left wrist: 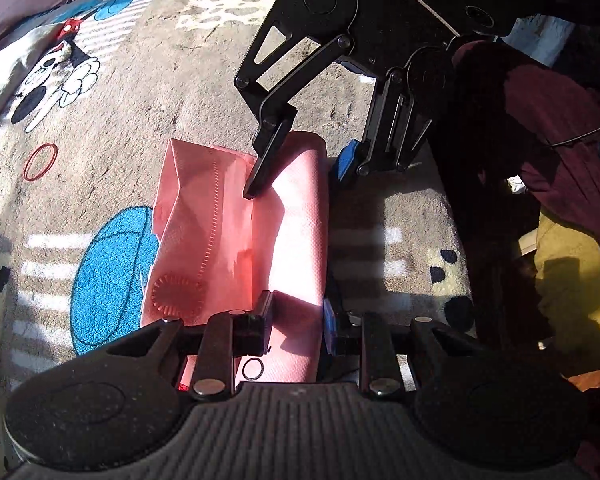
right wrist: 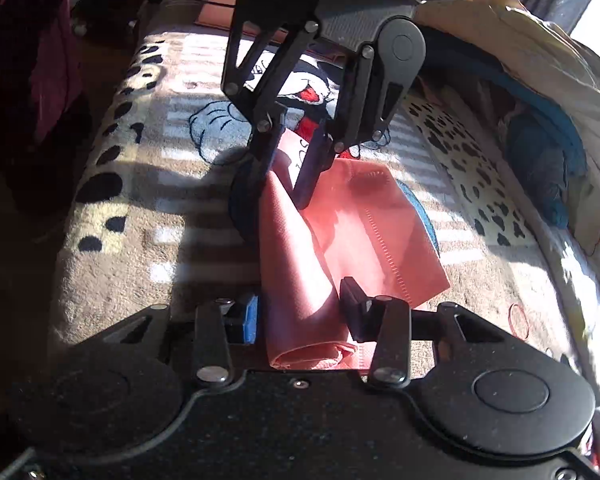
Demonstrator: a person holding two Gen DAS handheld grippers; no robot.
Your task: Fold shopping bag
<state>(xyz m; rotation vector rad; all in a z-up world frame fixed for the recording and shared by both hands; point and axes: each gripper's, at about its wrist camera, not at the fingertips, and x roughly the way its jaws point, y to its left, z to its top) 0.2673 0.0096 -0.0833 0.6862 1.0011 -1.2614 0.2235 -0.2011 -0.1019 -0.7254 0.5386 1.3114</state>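
- A thin red rubber band (left wrist: 40, 162) lies in a loop on the far left of the brown cartoon-print fleece blanket (left wrist: 172, 80), well apart from everything else.
- Just right of it, a blue ball motif is woven into the blanket; the left edge of the bag overlaps it.
- The pink non-woven fabric shopping bag (left wrist: 220, 232) lies on the blanket in the middle of the left wrist view, already narrowed into a long strip. Its left part lies flat, showing a stitched seam and a round embossed mark, while its right long edge is rolled up into a raised fold.
- The left gripper (left wrist: 296, 316) sits at the near end of the bag, its two fingers parted with the raised fold standing between them. Whether the pads actually press the cloth I cannot tell.
- The right gripper (left wrist: 300, 176) comes in from the far end, opposite the left one. One black finger rests on the flat part beside the fold, and the blue-padded finger sits outside the rolled edge, so the fold lies in its gap too; its grip I cannot tell either.
- In the right wrist view the same bag (right wrist: 384, 240) runs away from the camera, its rolled edge on the left.
- Dark maroon cloth (left wrist: 560, 152) hangs at the far right.
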